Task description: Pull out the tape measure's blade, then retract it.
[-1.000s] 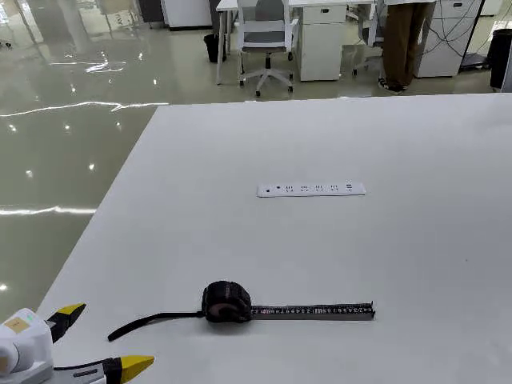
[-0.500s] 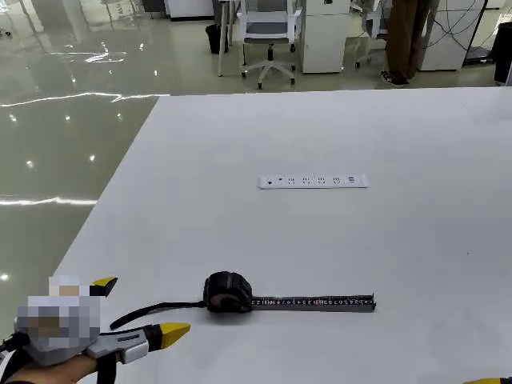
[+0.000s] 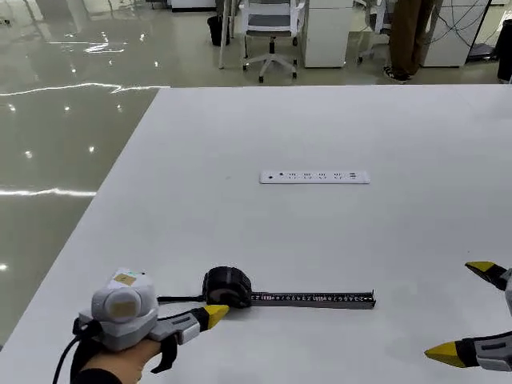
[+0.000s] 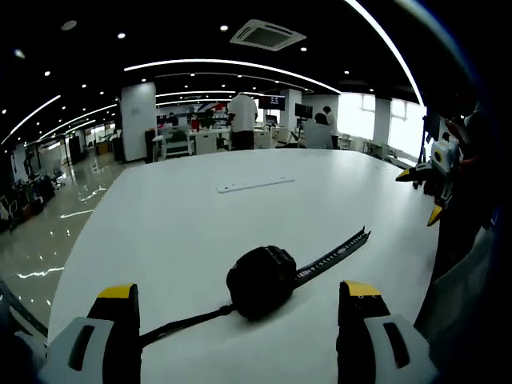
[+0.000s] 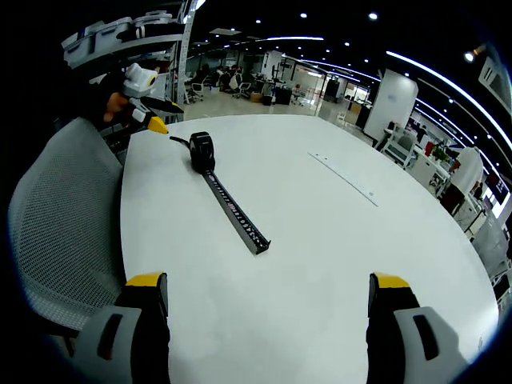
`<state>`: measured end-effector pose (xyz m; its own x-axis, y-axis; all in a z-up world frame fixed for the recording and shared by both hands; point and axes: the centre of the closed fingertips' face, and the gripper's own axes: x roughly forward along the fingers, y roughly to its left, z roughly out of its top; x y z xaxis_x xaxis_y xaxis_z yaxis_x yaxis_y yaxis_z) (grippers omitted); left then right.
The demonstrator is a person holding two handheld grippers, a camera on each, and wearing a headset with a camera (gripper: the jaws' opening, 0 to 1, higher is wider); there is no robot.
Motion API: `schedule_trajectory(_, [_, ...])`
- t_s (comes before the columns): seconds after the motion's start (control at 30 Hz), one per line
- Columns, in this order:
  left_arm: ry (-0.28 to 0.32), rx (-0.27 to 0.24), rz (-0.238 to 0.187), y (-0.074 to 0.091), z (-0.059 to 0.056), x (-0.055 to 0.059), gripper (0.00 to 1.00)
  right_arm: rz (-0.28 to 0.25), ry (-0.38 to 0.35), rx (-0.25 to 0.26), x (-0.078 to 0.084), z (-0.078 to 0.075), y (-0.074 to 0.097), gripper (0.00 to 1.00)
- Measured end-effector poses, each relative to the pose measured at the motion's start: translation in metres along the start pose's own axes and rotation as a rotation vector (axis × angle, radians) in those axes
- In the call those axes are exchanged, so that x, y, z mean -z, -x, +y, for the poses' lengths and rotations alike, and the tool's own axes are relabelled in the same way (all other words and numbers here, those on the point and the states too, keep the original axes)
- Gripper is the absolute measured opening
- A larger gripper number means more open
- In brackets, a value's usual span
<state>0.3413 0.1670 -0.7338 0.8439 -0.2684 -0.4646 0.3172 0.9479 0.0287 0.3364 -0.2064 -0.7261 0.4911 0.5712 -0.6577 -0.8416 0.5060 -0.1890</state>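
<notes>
The tape measure (image 3: 227,286) lies on the white table (image 3: 336,232), its blade (image 3: 314,300) drawn out flat. The left tool (image 4: 240,290) is spread wide just before the case, grasping nothing. The right tool (image 3: 462,310) hangs released, apart from the blade's tip.

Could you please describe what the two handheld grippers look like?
The left gripper and the right gripper both have pale grey jaws that end in pointed yellow fingertips. In the head view, a black cable trails from the rear of the left gripper.
</notes>
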Motion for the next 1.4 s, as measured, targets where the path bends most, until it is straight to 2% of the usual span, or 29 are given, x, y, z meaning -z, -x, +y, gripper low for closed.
schedule_trajectory(0.07, [0.025, -0.020, -0.023, -0.004, -0.004, -0.002, 1.00, 0.008, 0.018, -0.018, -0.004, -0.001, -0.007, 1.00])
schedule_trajectory(0.1, [0.077, -0.029, -0.060, -0.008, -0.004, -0.004, 1.00, 0.019, 0.036, -0.035, -0.006, 0.000, -0.013, 1.00])
schedule_trajectory(0.13, [0.132, -0.041, -0.079, -0.010, -0.004, -0.003, 1.00, 0.024, 0.046, -0.047, -0.006, 0.000, -0.017, 1.00])
schedule_trajectory(0.17, [0.196, -0.055, -0.078, -0.011, -0.005, 0.000, 1.00, 0.031, 0.056, -0.059, -0.006, 0.000, -0.021, 1.00])
schedule_trajectory(0.2, [0.216, -0.063, -0.044, -0.013, -0.009, 0.010, 1.00, 0.048, 0.079, -0.080, -0.007, 0.002, -0.025, 1.00])
schedule_trajectory(0.27, [0.178, -0.058, -0.021, -0.019, -0.017, 0.015, 1.00, 0.066, 0.110, -0.108, -0.007, 0.002, -0.035, 0.99])
schedule_trajectory(0.37, [0.099, -0.072, -0.051, -0.021, -0.022, 0.008, 1.00, 0.098, 0.141, -0.152, -0.007, 0.003, -0.049, 0.95])
schedule_trajectory(0.43, [0.104, -0.070, -0.048, -0.022, -0.025, 0.009, 1.00, 0.121, 0.155, -0.182, -0.008, 0.003, -0.060, 0.93])
schedule_trajectory(0.6, [0.151, -0.095, -0.051, -0.027, -0.019, 0.012, 1.00, 0.159, 0.199, -0.256, -0.010, 0.002, -0.086, 0.89])
schedule_trajectory(0.7, [0.175, -0.089, -0.041, -0.031, -0.019, 0.015, 1.00, 0.197, 0.226, -0.290, -0.007, 0.001, -0.099, 0.87])
schedule_trajectory(0.8, [0.139, -0.059, -0.037, -0.035, -0.023, 0.016, 1.00, 0.235, 0.240, -0.328, 0.001, -0.001, -0.111, 0.79])
schedule_trajectory(1.07, [0.098, -0.030, -0.024, -0.040, -0.030, 0.021, 1.00, 0.307, 0.263, -0.412, 0.020, 0.005, -0.127, 0.50])
schedule_trajectory(1.2, [0.095, -0.028, -0.018, -0.040, -0.031, 0.023, 1.00, 0.326, 0.303, -0.452, 0.026, 0.011, -0.131, 0.40])
schedule_trajectory(1.4, [0.104, -0.033, -0.013, -0.041, -0.029, 0.025, 1.00, 0.342, 0.327, -0.469, 0.028, 0.012, -0.134, 0.28])
